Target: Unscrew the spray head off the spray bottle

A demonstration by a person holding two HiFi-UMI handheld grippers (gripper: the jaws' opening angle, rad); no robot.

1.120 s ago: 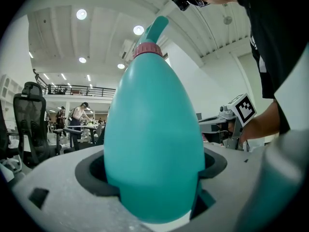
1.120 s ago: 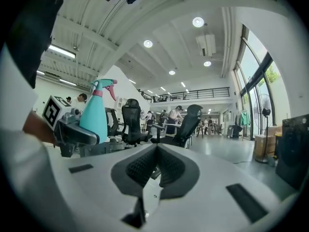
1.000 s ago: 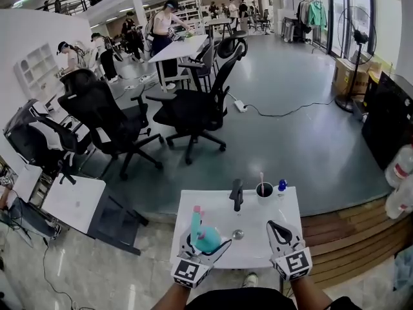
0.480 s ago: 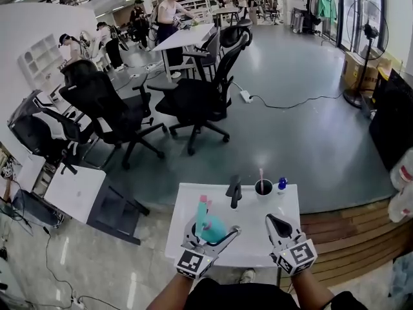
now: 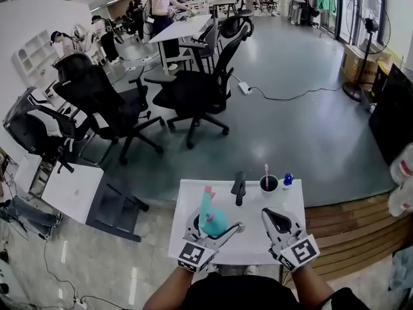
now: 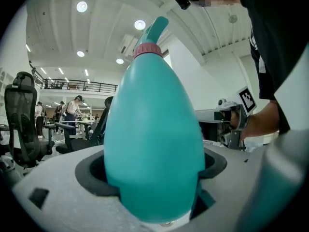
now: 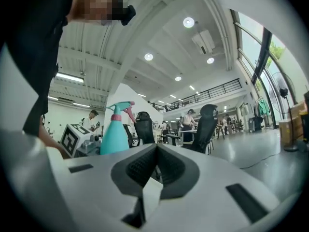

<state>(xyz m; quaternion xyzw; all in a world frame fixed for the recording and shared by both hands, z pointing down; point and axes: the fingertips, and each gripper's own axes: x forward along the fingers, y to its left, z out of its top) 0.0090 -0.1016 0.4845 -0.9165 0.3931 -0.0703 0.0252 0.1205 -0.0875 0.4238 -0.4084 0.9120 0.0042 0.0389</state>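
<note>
left gripper [image 5: 215, 226]: jaws clamped on teal pear-shaped plastic spray bottle [image 6: 154, 144], above small white table [image 5: 255, 202] front-left | pink-collared spray head [image 6: 153, 33]: clear above jaws | right gripper [image 5: 277, 219]: jaws pressed together, empty, above table front-right

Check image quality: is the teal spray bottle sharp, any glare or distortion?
Left gripper view: teal plastic spray bottle fills the frame, fairly sharp, bulged by the wide lens. Right gripper view: small but clear; ceiling lights glare. Head view: curved edges, even light.
</note>
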